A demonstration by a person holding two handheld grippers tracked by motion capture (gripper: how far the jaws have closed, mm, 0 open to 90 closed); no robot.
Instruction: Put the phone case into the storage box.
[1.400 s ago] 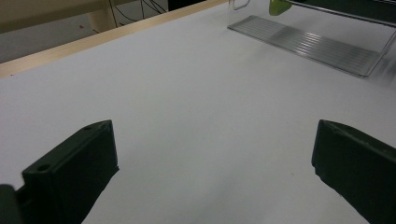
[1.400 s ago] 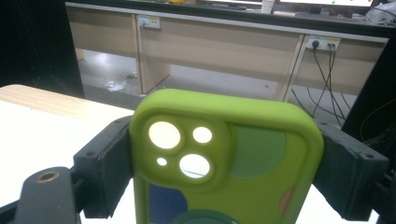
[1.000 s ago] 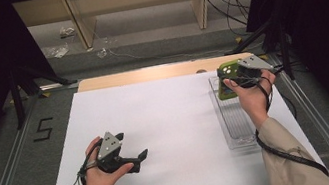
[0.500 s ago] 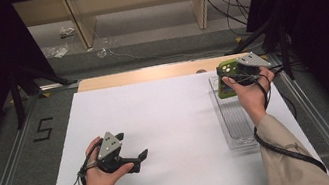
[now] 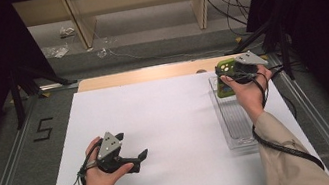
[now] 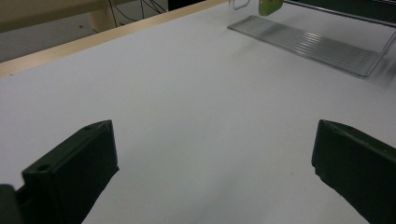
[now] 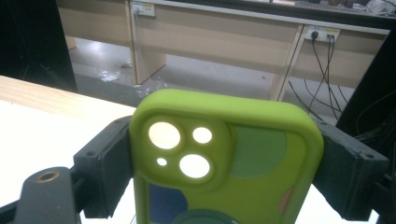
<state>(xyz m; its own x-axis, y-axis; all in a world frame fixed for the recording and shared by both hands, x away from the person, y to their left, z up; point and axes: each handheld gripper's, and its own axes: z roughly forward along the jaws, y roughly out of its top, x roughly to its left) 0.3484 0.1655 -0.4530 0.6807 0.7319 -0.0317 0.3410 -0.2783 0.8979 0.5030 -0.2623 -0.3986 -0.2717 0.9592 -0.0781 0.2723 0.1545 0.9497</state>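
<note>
Gripping the green phone case (image 7: 224, 163) across its width, your right claw (image 7: 224, 177) has both black jaws pressed on the case's sides, and the case's lower end is cut off by the bottom of the right gripper view, so you can't see how far down it goes. That view gives you the camera cutouts and the coloured patches on its back; from the high view the phone case (image 5: 223, 70) is just a small green blob under the right claw (image 5: 235, 73), held up over the far end of the clear tray (image 5: 236, 126). Your left claw (image 5: 135, 158) sits low over the white sheet (image 5: 167, 122) on the bench, well apart from the tray, jaws spread wide with nothing between them. The left gripper view catches the ribbed tray (image 6: 308, 44) floor, with only a green corner of the case (image 6: 270, 6) at the top edge.
</note>
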